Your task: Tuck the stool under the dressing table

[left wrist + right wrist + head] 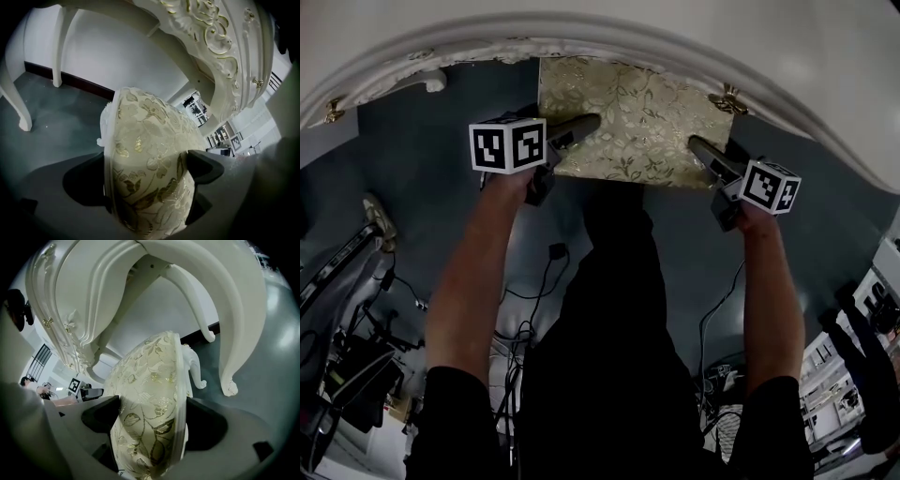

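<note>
Head view: stool [633, 117] stands on the floor [422, 159] right at the front edge of the table [675, 37]. The seat's far edge runs out of sight beneath that edge; the rest of the gold-leaf cushion shows in front of it. How much is hidden, can't tell. Left gripper [581, 127] is on the seat's near-left corner and right gripper [703, 152] on the near-right corner, arms stretched fwd. Left gripper view has both jaws clamped on the seat edge, one jaw above the cushion and one below, padding bulging btwn them. Right gripper view shows the same: jaws closed on the opposite edge, cushion filling the gap. So both hold the stool, neither is empty. A table leg [220, 333] curves down just beside the seat in the right gripper view, w/ a stool leg [194, 366] showing near it. Step in hand, I judge, is the push itself: stool gripped and lined up w/ the knee space, partly in, not fully tucked. Next move prob. calls for an even fwd shove from both sides, seat kept square to the table edge so it doesn't skew toward a table leg, and kept low enough to pass beneath the carved apron. Grip should hold till the near edge is approx. flush w/ the front edge, then both jaws let go. Cables [548, 272] lie on the floor near the person's feet, well apart from the stool.
</note>
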